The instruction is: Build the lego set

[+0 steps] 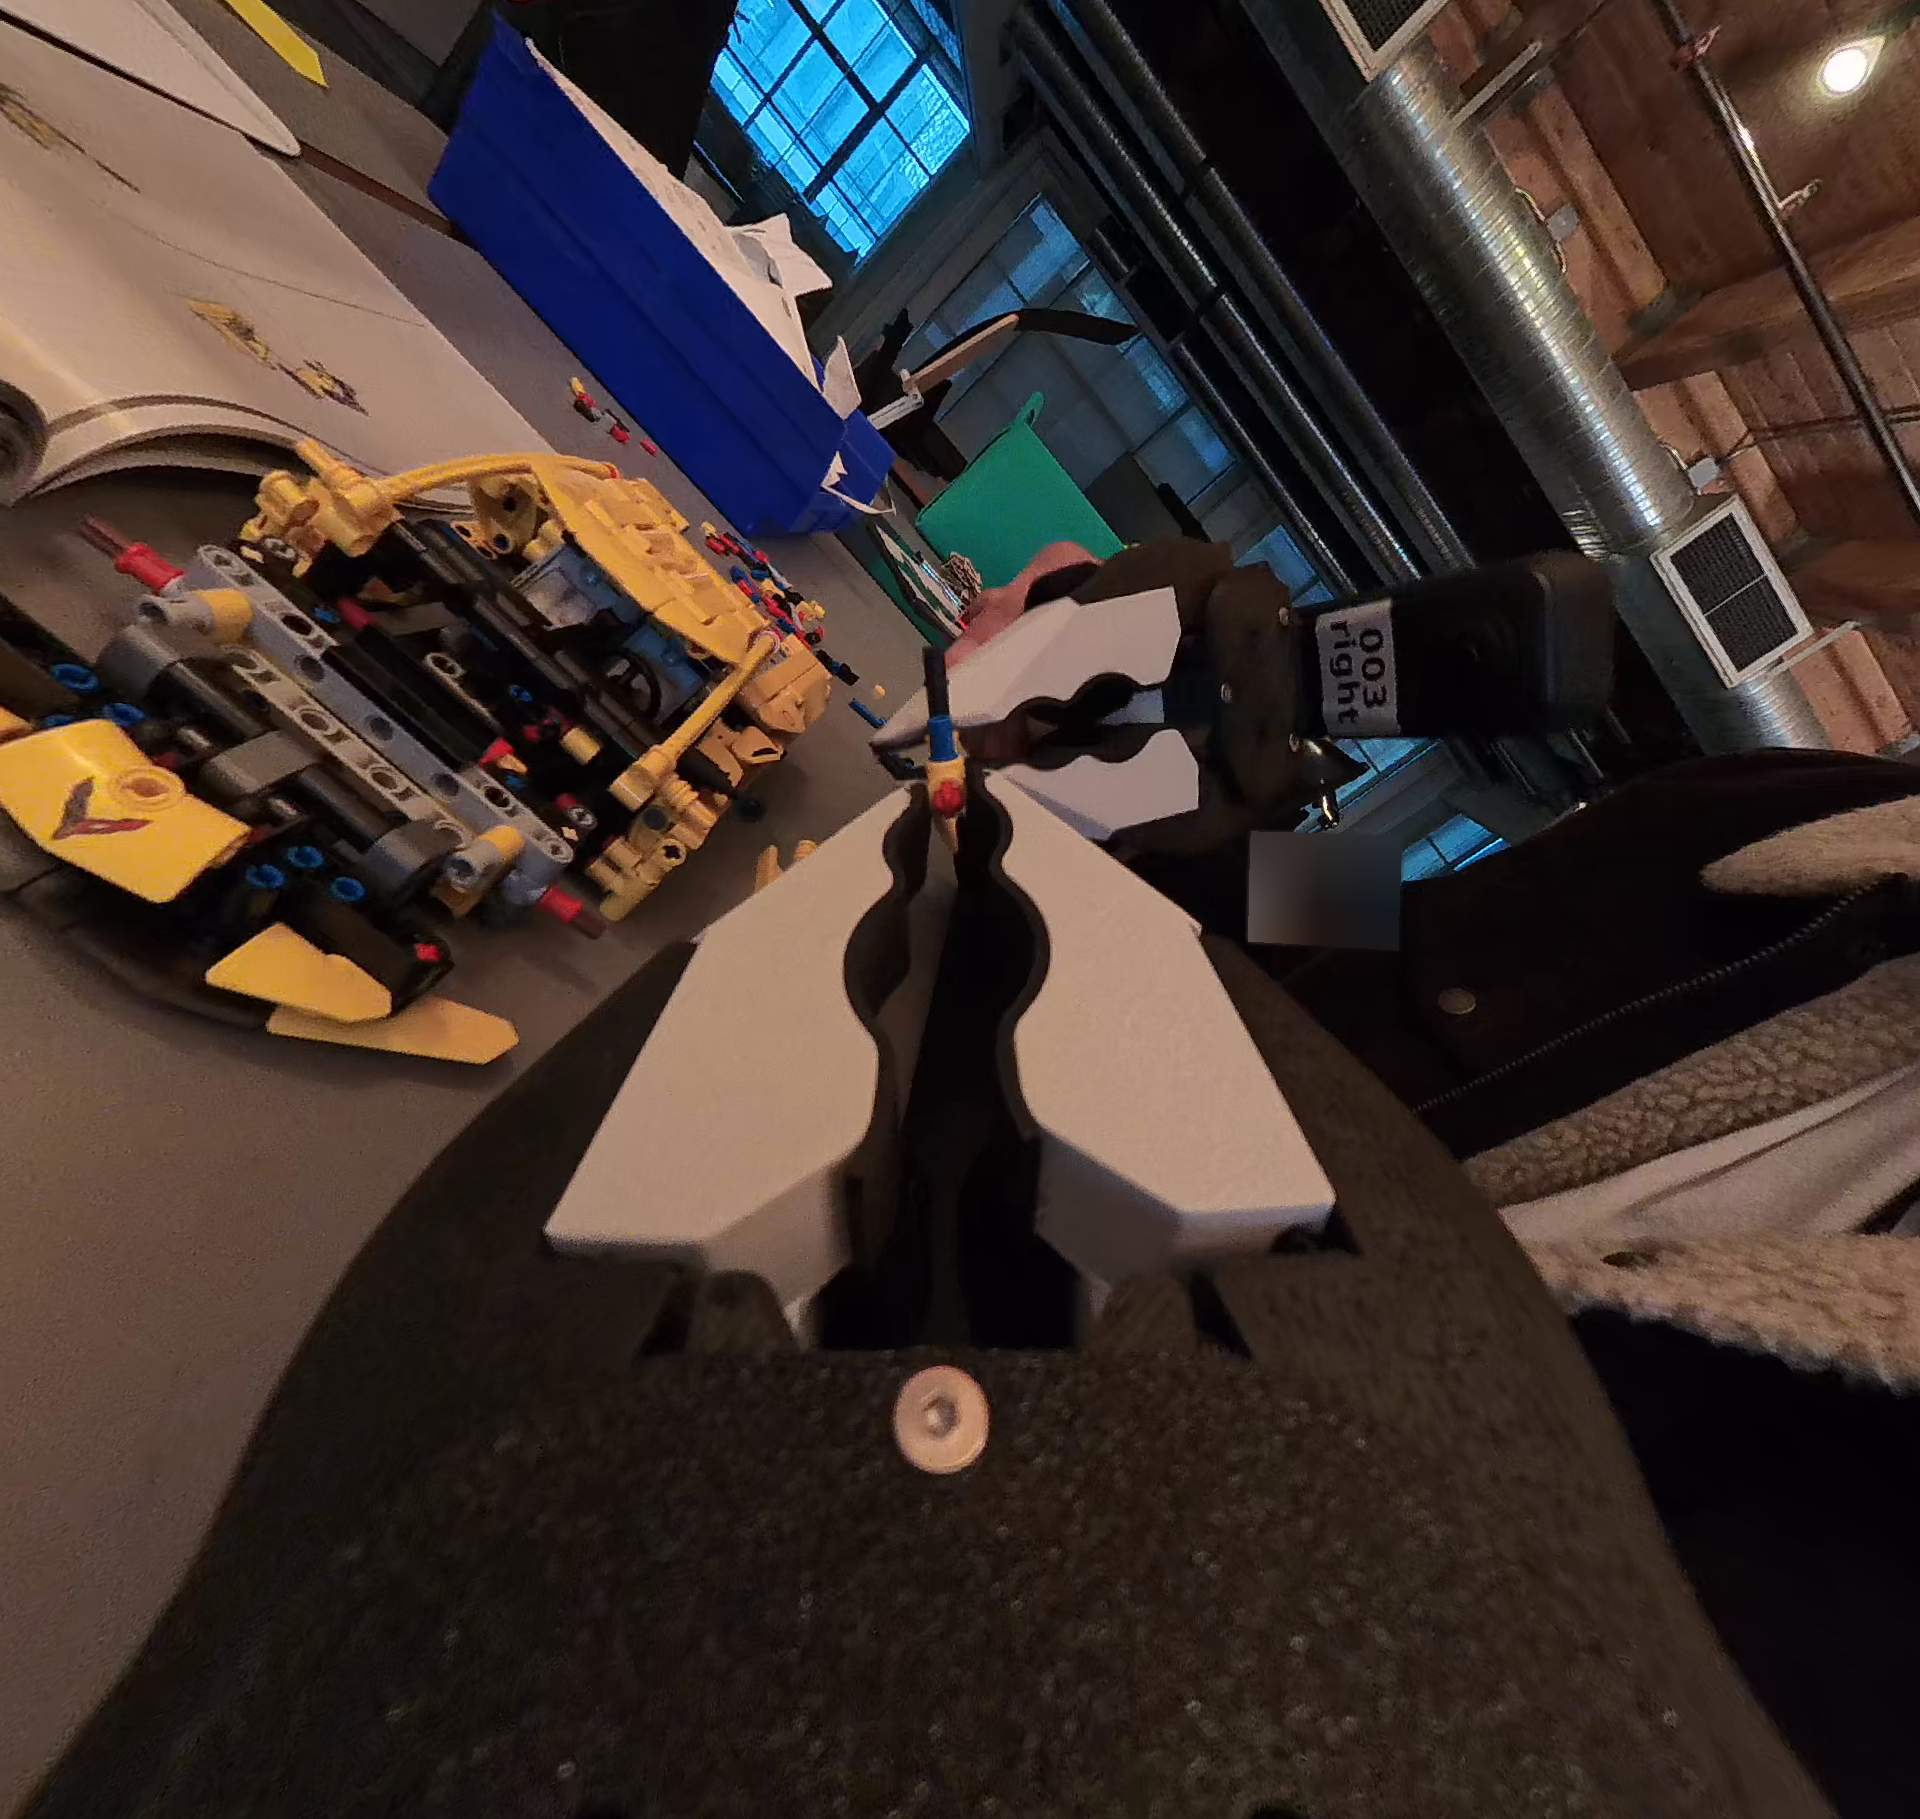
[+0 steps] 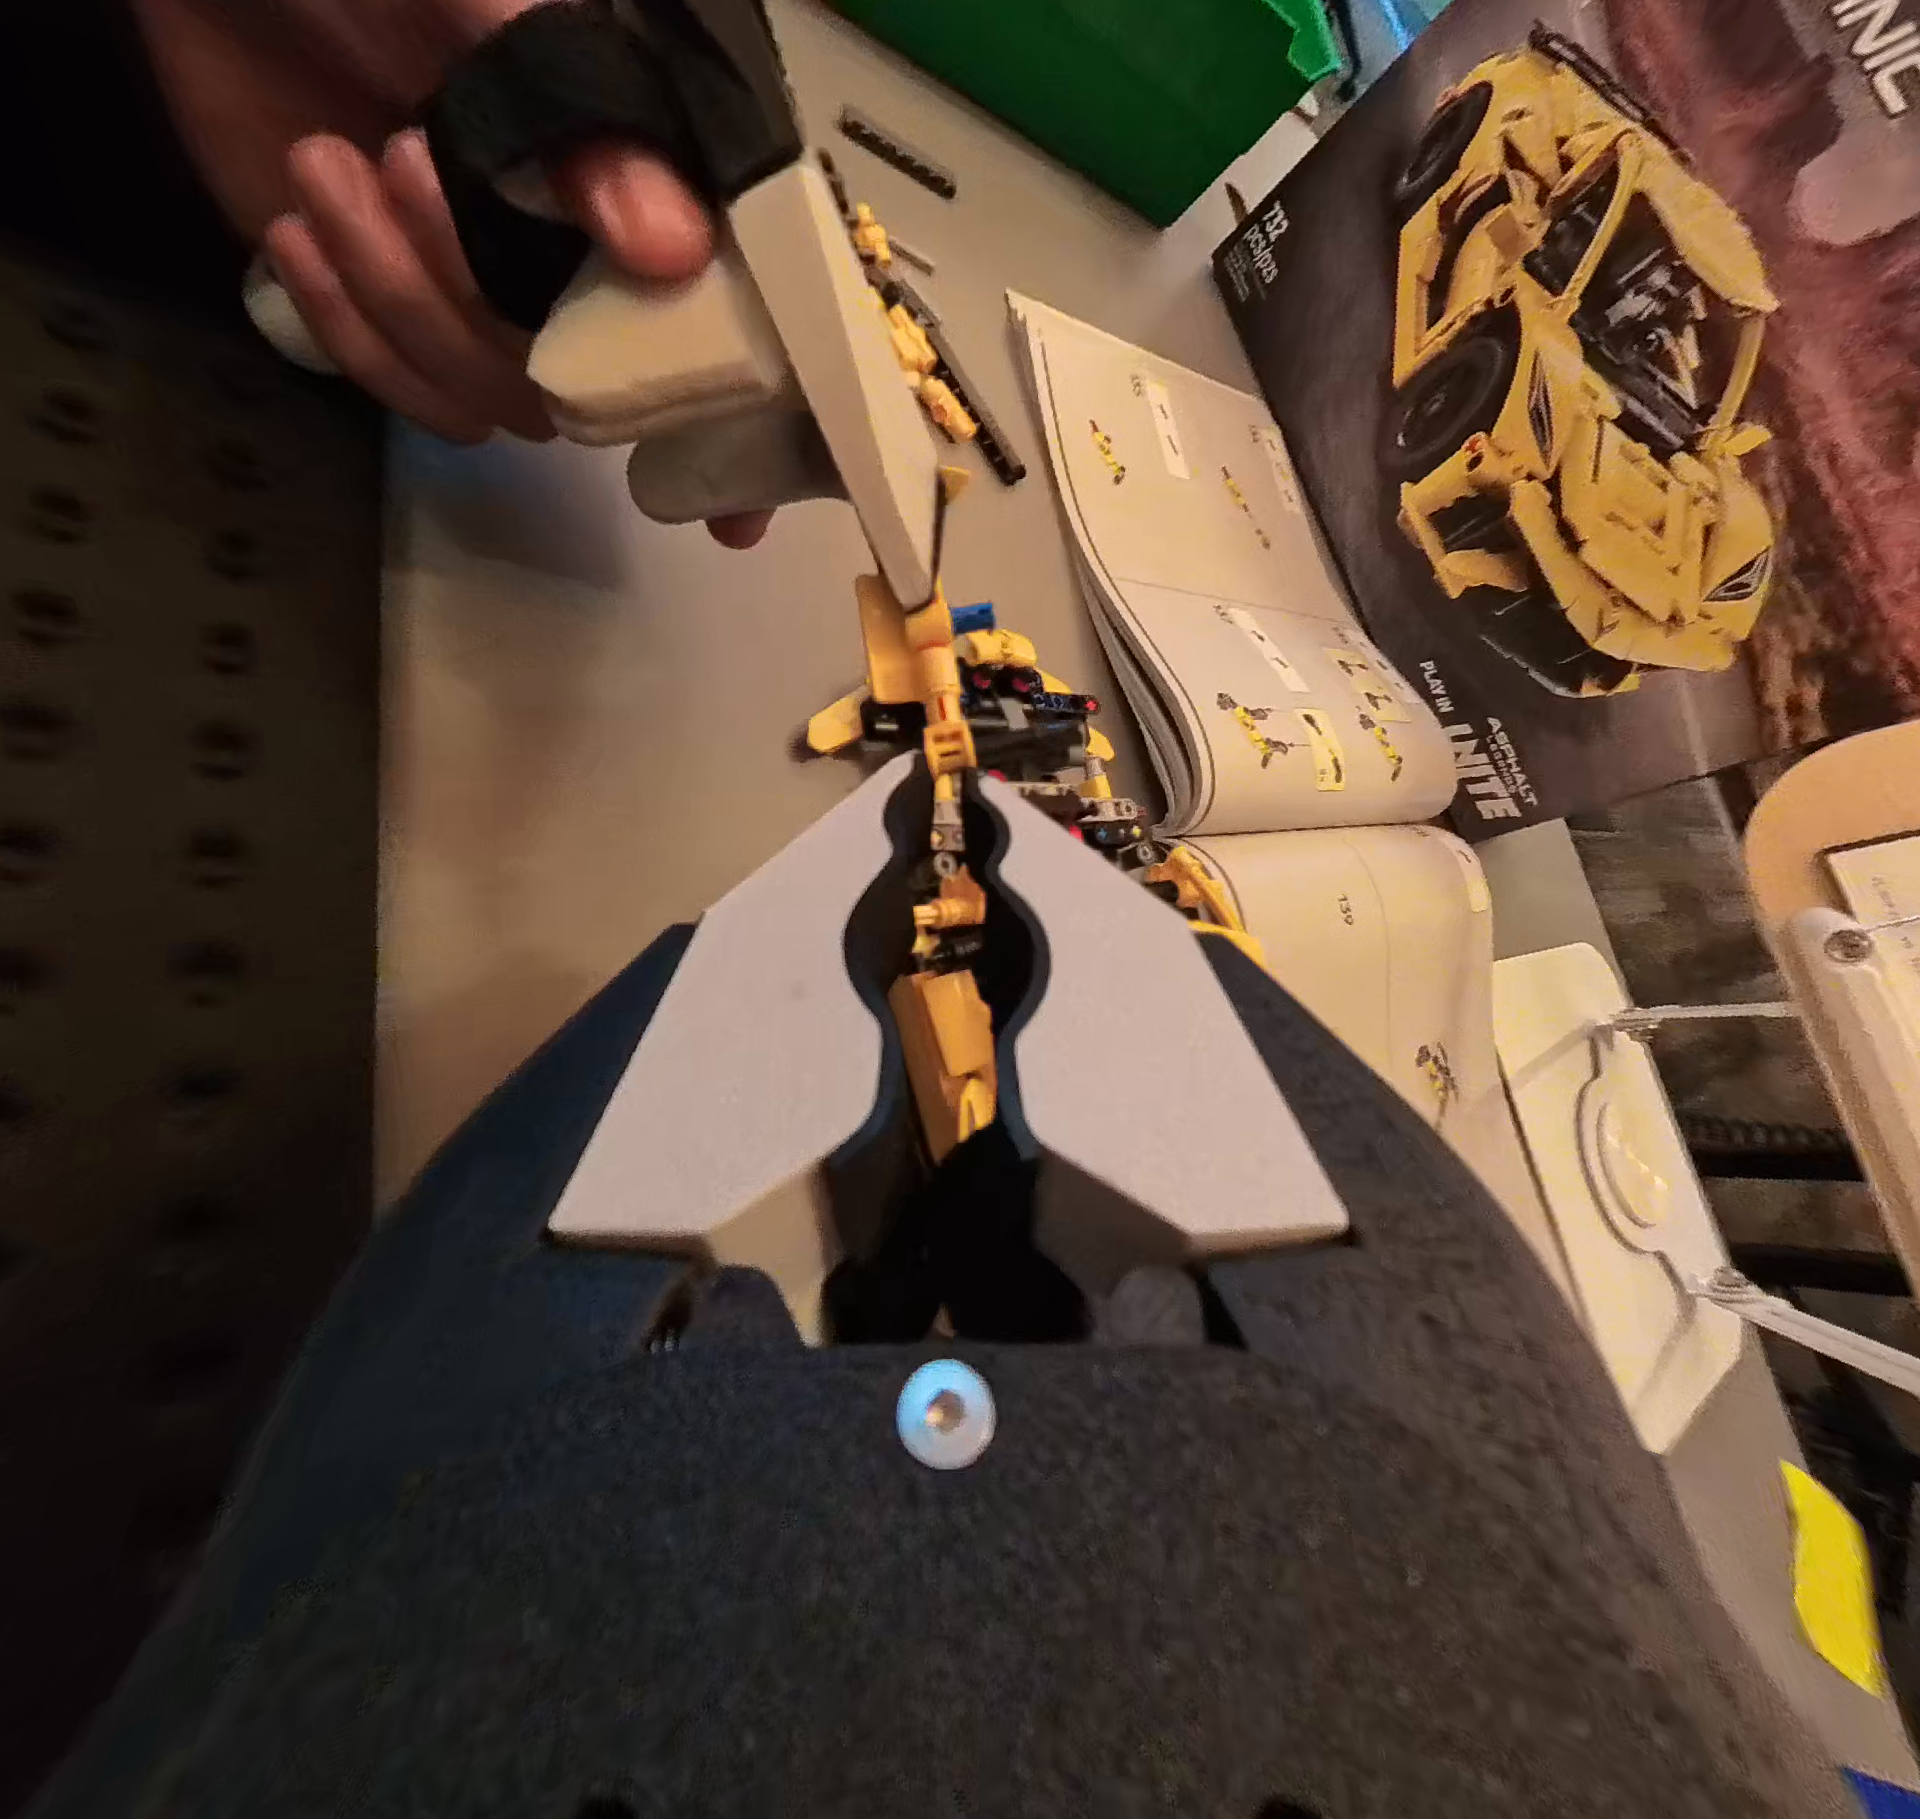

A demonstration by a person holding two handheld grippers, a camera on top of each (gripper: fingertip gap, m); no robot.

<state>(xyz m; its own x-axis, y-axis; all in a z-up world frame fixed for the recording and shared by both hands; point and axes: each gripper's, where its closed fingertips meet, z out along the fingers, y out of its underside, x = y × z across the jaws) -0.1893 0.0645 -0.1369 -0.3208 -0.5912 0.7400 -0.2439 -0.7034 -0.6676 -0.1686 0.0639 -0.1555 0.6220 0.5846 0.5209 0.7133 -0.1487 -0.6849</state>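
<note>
Left wrist view shows the left gripper (image 1: pixel 948 813) and right gripper (image 1: pixel 914 741) both pinched on one small yellow sub-assembly (image 1: pixel 943 777) held above the desk (image 1: pixel 208 1198) near the car chassis (image 1: pixel 416 689), so keep both grips aligned and press straight.

Beside the yellow car model (image 1: pixel 416 689), the open instruction booklet (image 1: pixel 156 315) runs off the picture's left edge, its diagrams too small to read. Small loose pieces (image 1: pixel 769 585) behind the model blur into specks. The set box (image 2: pixel 1621 398) is cut by the right and top edges.
</note>
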